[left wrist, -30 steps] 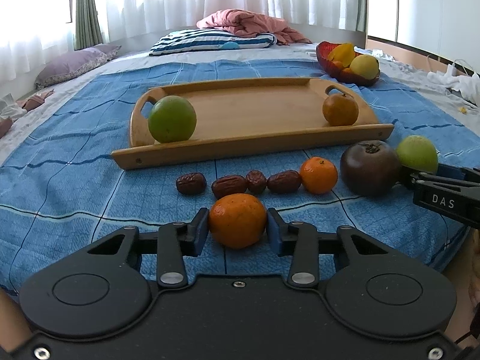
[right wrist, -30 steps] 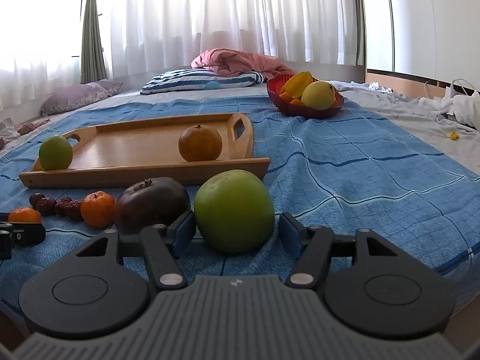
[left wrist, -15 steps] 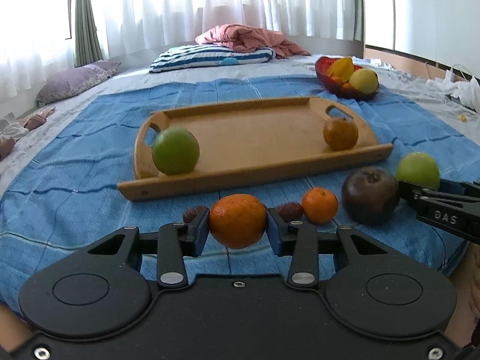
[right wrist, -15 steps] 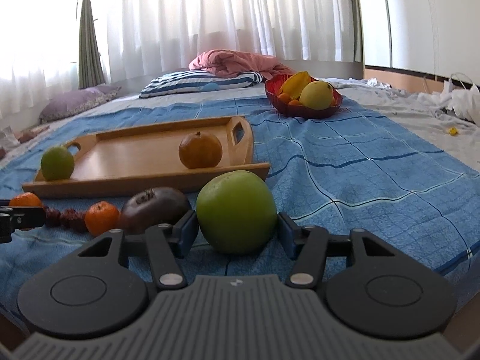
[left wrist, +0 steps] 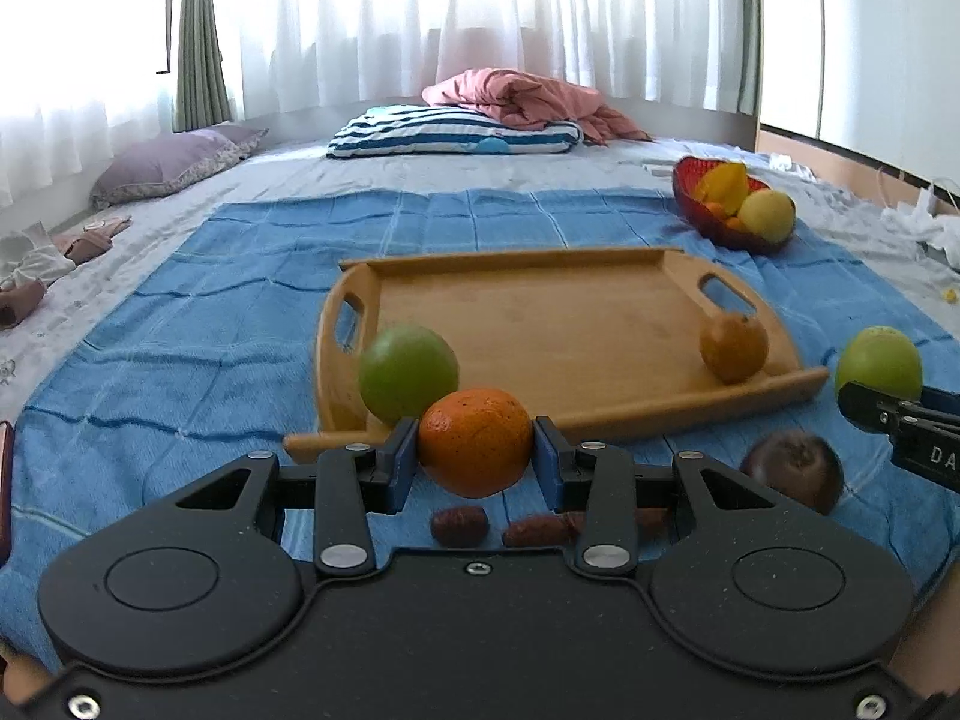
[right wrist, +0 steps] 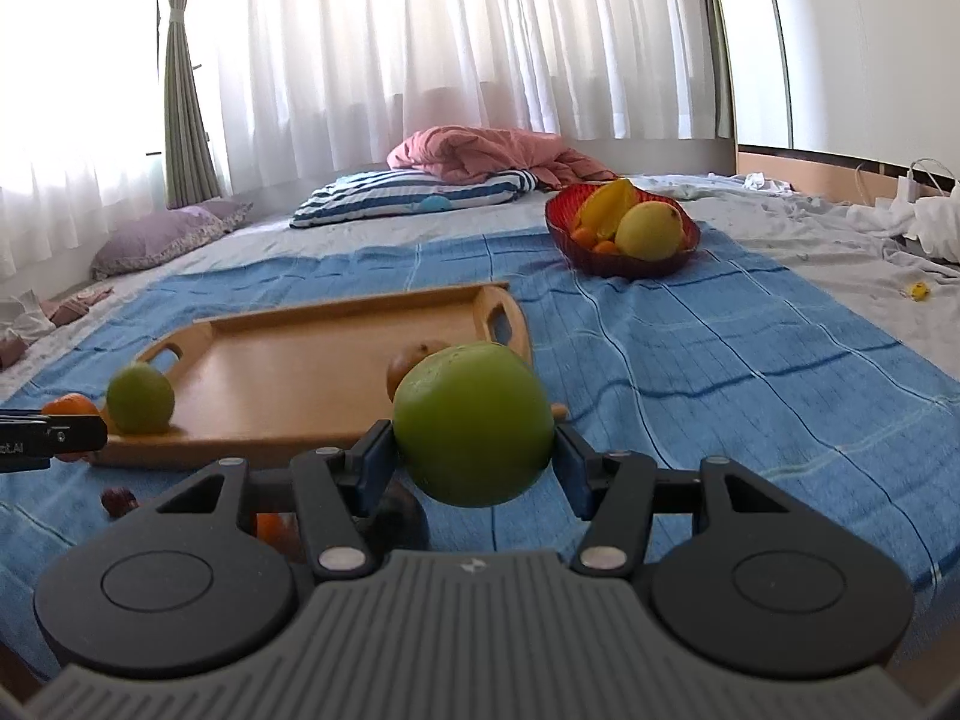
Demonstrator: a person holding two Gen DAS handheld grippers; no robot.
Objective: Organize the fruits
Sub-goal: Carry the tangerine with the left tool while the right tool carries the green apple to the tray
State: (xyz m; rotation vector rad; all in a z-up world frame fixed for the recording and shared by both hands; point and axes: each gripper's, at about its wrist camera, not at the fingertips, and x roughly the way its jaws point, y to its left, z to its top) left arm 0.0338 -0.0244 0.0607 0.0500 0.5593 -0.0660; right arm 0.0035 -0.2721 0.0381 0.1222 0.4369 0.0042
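Left gripper (left wrist: 475, 456) pinches a round, dimpled orange (left wrist: 474, 441), lifted clear of the blue checked cloth (left wrist: 180, 360). Right gripper (right wrist: 474, 468) jaws have just been closing; pads now press a smooth green apple (right wrist: 474, 423), also off the cloth. Wooden tray (left wrist: 540, 324), rounded corners and cut-out handles, carries a green fruit (left wrist: 408, 373) and a dull orange fruit (left wrist: 733, 347). Wrinkled dates (left wrist: 459, 525) and a dark, matte round fruit (left wrist: 792, 468) lie on the cloth. Red bowl (right wrist: 618, 261) of fruit sits well apart.
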